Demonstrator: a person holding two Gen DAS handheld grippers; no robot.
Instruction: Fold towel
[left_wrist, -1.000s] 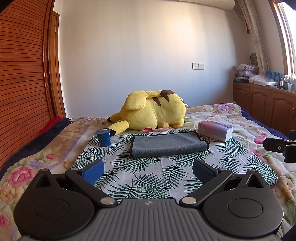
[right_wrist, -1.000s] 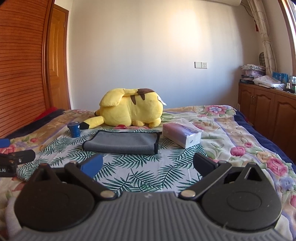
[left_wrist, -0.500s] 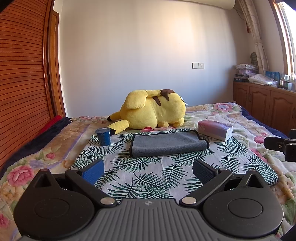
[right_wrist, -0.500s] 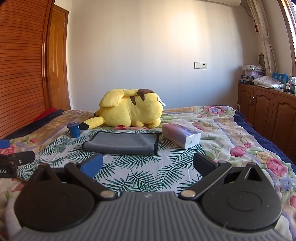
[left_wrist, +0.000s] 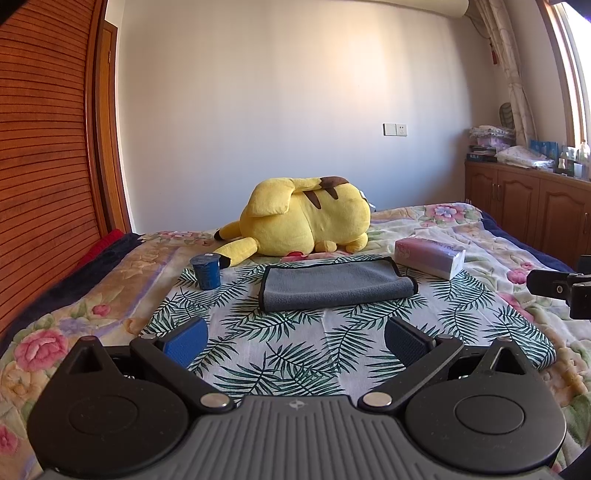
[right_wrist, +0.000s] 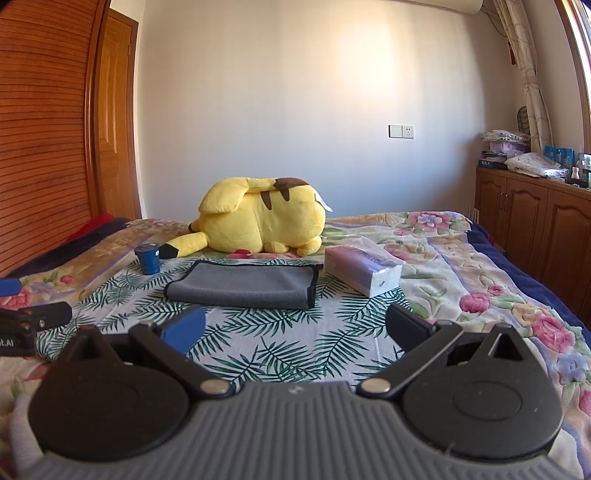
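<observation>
A grey towel (left_wrist: 334, 284) with a dark hem lies folded over on a palm-leaf cloth (left_wrist: 295, 343) on the bed; it also shows in the right wrist view (right_wrist: 243, 286). My left gripper (left_wrist: 295, 338) is open and empty, low over the cloth, short of the towel. My right gripper (right_wrist: 295, 326) is open and empty, also short of the towel. The right gripper shows at the right edge of the left wrist view (left_wrist: 561, 291); the left gripper shows at the left edge of the right wrist view (right_wrist: 29, 321).
A yellow plush toy (left_wrist: 303, 221) lies behind the towel. A blue cup (left_wrist: 206, 271) stands to its left, a tissue pack (left_wrist: 428, 256) to its right. A wooden wardrobe (left_wrist: 44, 166) lines the left, cabinets (left_wrist: 524, 206) the right.
Both grippers have drifted very slightly; the towel and other objects have not moved.
</observation>
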